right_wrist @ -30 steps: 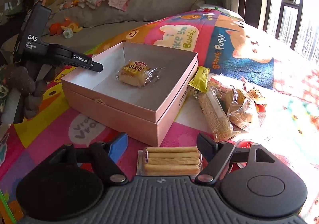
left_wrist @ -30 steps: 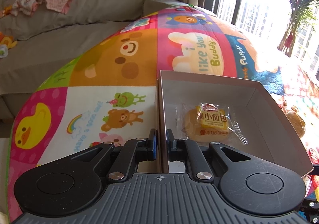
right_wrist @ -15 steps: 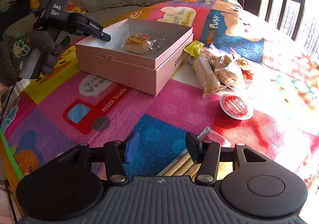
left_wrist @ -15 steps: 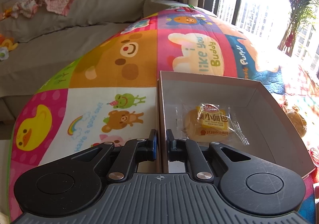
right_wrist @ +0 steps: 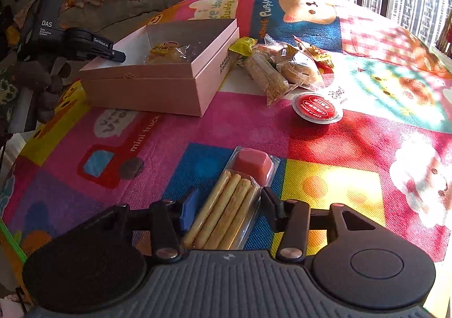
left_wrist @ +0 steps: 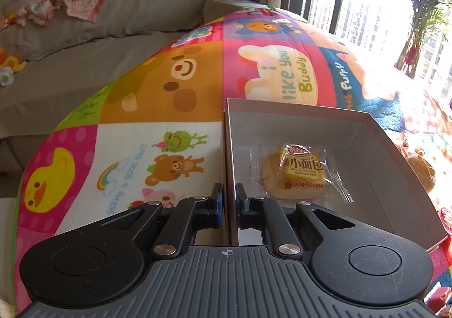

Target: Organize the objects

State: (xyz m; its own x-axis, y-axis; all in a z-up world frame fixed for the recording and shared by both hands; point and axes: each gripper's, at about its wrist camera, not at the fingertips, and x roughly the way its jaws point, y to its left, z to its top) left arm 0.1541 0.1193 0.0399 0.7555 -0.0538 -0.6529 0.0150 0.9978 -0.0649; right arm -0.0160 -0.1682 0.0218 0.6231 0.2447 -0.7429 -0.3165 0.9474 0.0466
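Note:
An open pink box (right_wrist: 158,83) stands on the play mat, also in the left wrist view (left_wrist: 310,120). A wrapped small bread (left_wrist: 296,171) lies inside it. My left gripper (left_wrist: 228,202) is shut on the box's left wall and shows in the right wrist view (right_wrist: 93,49). My right gripper (right_wrist: 228,202) is open, its fingers either side of a breadstick pack with a pink dip cup (right_wrist: 228,205) lying on the mat, not clamped.
Several wrapped snacks (right_wrist: 282,66) lie in a pile right of the box. A round red-lidded cup (right_wrist: 316,107) lies in front of them. A grey sofa (left_wrist: 84,63) borders the mat at the left.
My right gripper pulled back from the box to the mat's near side and lowered around the breadstick pack. The left gripper has kept its hold on the box wall.

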